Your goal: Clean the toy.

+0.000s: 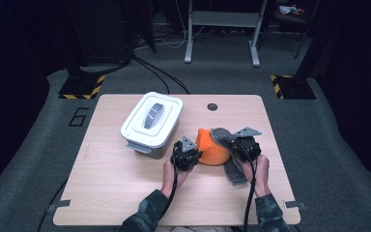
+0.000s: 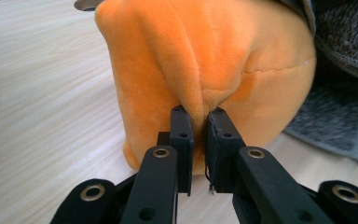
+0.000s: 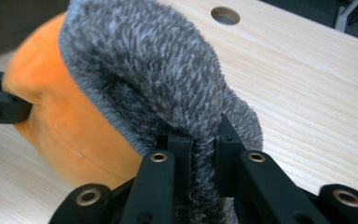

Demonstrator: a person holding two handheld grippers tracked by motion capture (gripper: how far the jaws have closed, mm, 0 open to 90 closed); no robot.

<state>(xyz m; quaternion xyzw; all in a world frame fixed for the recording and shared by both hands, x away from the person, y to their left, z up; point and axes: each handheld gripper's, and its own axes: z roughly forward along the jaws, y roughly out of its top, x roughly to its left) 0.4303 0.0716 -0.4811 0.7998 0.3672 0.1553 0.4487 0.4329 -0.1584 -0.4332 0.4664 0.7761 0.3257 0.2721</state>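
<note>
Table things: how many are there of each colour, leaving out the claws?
Orange: 1, the plush toy
Grey: 1, the fuzzy cloth
White: 1, the lidded box
Total: 3

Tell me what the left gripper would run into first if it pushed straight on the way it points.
The left gripper is already shut on a fold of the orange plush, so it would press deeper into that. Behind it lies the grey fuzzy cloth, though depth there is hard to judge.
</note>
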